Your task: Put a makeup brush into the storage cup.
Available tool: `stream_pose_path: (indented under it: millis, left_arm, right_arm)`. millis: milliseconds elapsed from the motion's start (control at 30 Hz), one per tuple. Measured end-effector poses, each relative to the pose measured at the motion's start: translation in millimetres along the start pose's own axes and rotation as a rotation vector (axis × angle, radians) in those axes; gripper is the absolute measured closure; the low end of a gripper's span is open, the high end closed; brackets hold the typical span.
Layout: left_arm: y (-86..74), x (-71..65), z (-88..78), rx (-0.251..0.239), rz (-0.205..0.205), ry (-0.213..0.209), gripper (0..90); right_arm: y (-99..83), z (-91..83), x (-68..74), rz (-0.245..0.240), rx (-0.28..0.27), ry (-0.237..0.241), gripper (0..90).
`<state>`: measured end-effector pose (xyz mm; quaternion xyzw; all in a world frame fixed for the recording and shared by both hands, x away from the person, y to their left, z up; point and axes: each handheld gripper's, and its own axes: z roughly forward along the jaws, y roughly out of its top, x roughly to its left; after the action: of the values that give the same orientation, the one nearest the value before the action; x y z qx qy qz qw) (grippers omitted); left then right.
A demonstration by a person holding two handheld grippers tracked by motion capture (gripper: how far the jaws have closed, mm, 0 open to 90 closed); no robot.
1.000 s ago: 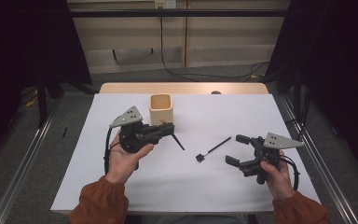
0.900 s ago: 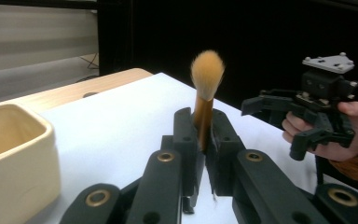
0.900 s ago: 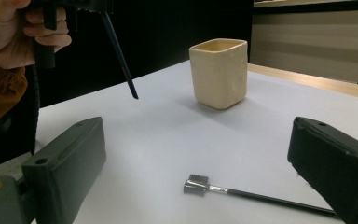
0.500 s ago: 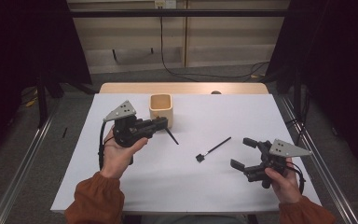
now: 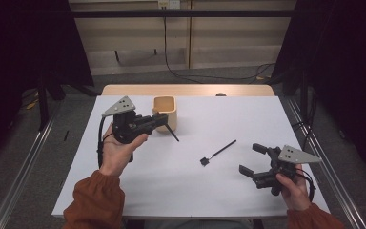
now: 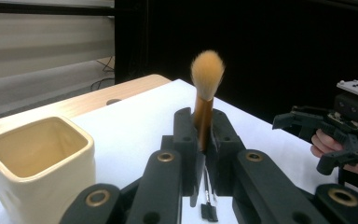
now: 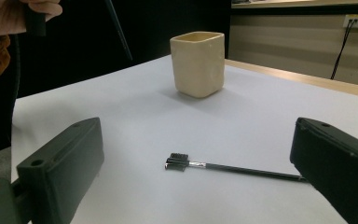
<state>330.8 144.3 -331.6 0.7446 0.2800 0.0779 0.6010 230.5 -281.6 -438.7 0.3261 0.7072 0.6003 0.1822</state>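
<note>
A: Left gripper clamped on a soft-tipped makeup brush, raised just beside the cream cup, dark handle slanting down toward the sheet

B: And the right gripper?

A: Jaws wide apart, nothing between the pads, low near the white sheet's front right corner

B: Anything lying loose?

A: Thin brow brush flat at mid-sheet, apart from cup and grippers. Bare sheet all around it, wooden edge beyond the cup
</note>
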Motion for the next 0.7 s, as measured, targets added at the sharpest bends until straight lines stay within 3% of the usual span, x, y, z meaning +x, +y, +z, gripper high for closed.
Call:
stream_pose_path:
  millis: [533, 700]
  left_arm:
    - [13.8, 15.2, -2.4, -0.018, 0.0, 0.039, 84.0]
    - [20.3, 17.6, -0.8, -0.014, 0.022, 0.06, 84.0]
  right_arm:
    - [-3.2, 2.0, -0.1, 0.006, 0.006, -0.014, 0.0]
    - [-3.7, 2.6, -0.1, 0.01, 0.002, -0.022, 0.0]
